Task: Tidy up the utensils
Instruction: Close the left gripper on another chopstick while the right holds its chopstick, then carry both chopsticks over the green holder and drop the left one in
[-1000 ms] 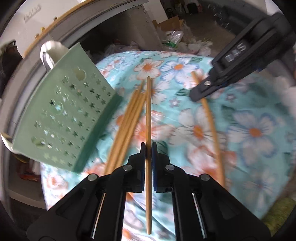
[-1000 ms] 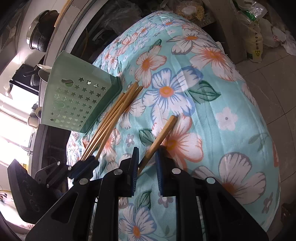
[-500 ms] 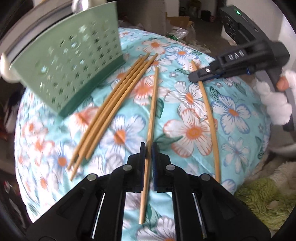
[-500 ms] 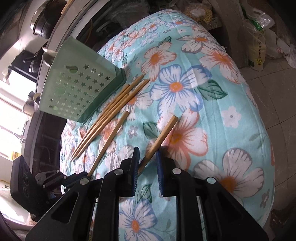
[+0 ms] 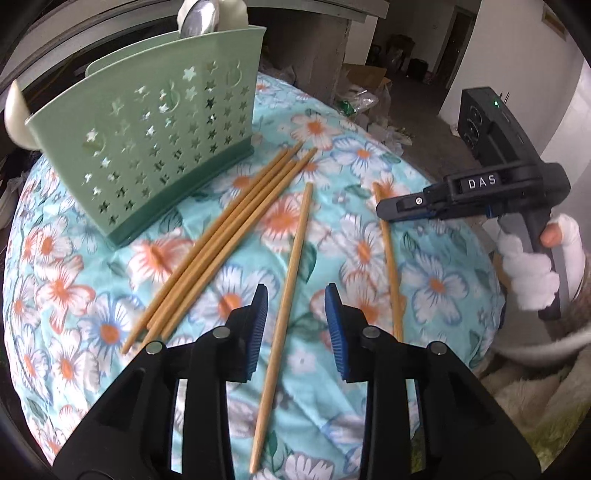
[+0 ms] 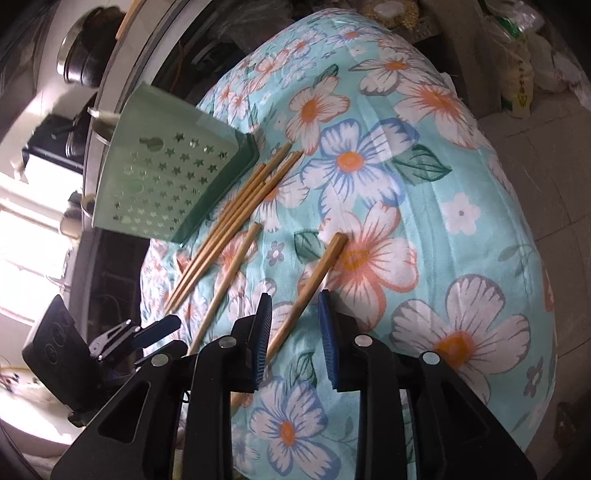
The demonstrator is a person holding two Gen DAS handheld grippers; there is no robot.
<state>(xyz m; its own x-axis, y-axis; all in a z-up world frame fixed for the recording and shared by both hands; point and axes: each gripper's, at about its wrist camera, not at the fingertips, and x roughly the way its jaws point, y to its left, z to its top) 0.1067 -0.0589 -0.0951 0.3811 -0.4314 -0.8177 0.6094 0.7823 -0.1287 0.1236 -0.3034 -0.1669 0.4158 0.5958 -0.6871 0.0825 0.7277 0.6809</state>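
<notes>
A green star-punched utensil holder [image 5: 147,147] stands on the floral cloth, also in the right wrist view [image 6: 166,188]. Several bamboo chopsticks [image 5: 225,236] lie bunched beside it. My left gripper [image 5: 295,310] is open, with a single chopstick [image 5: 288,280] lying on the cloth between its jaws. My right gripper [image 6: 293,314] is open over another chopstick [image 6: 310,288] that lies on the cloth. The right gripper also shows in the left wrist view [image 5: 399,206], and the left gripper in the right wrist view [image 6: 159,328].
The cushion-like surface has a teal floral cloth [image 6: 424,221] and drops off on all sides. A spoon [image 5: 195,18] stands in the holder. Bags and clutter [image 6: 517,74] lie on the floor beyond. A fluffy rug [image 5: 535,406] lies at lower right.
Both grippers have opened and let go of their chopsticks, which now lie on the cloth. The left gripper pulled back, so the holder now appears upright.
</notes>
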